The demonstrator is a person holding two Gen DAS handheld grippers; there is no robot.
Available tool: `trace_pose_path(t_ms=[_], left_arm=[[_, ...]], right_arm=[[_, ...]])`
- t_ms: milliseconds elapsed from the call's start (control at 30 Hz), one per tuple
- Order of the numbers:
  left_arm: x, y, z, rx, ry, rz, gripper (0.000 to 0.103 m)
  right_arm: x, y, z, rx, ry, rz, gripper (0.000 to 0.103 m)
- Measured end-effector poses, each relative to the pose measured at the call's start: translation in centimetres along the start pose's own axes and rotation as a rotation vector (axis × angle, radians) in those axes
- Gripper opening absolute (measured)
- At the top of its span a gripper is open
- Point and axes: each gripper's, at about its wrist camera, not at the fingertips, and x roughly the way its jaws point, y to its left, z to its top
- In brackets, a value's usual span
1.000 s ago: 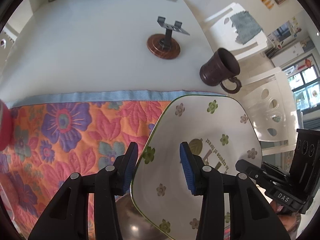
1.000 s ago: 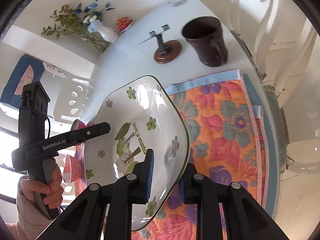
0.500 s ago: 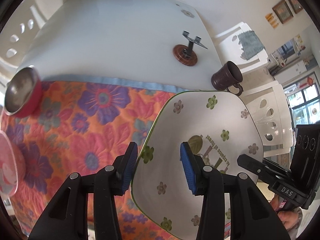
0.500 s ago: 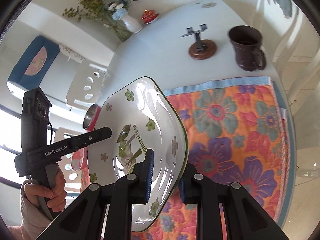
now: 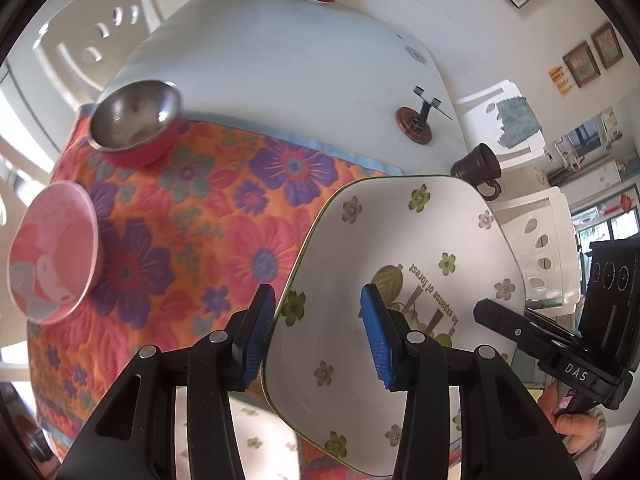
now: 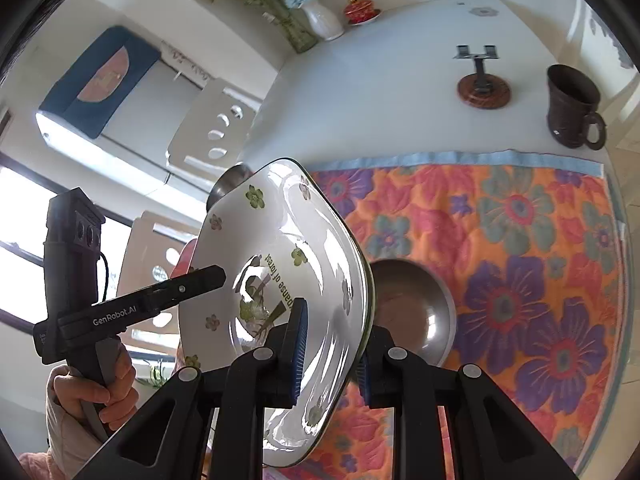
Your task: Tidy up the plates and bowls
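Observation:
A white square plate with green flowers (image 5: 420, 240) (image 6: 280, 248) is held in the air above the floral mat. My right gripper (image 6: 330, 348) is shut on its rim. My left gripper (image 5: 318, 336) is open, its jaws astride the plate's opposite edge without squeezing it. A steel bowl with a red outside (image 5: 134, 120) and a pink bowl (image 5: 52, 248) sit on the mat at the left. Another steel bowl (image 6: 416, 312) sits on the mat under the plate.
The orange floral mat (image 5: 192, 216) (image 6: 520, 240) covers the near part of a white table (image 5: 280, 64). A brown mug (image 6: 572, 108), a black stand on a wooden base (image 6: 484, 88), a white vase (image 6: 324, 20) and white chairs (image 5: 536, 248) surround it.
Both grippers and the plate have risen and pulled back from the table. The steel bowls and the pink bowl have come into view.

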Motion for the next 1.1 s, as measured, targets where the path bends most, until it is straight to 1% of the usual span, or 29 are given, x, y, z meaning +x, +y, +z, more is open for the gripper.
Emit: trace_pose_path(t_ms=[233,567,767,967,1100], left_arm=[[-2.1,3.5,-2.0,-0.039,-0.018,0.000,0.040],[-3.4,8.3,-5.2,-0.070,-0.004,0.005,0.040],[-3.5,11.7,-8.2,-0.098,0.029,0.010,0.040],[-3.3,14.3,-11.7,-0.117,0.073,0.011,0.040],[-2.7,15.4,-13.5,-0.135,0.110,0.012,0.040]], right_arm=[[1.8,3.3,-1.9,-0.045,0.046,-0.002,0.023],[4.6,7.0,-4.4,-0.082,0.103,0.007,0.023],[6.9,9.1,-6.4,-0.107,0.155,0.009,0.023],[9.2,10.4,-8.4,-0.119,0.206,0.017,0.023],[10.8,11.1,-9.8,-0.135,0.253,0.016,0.024]])
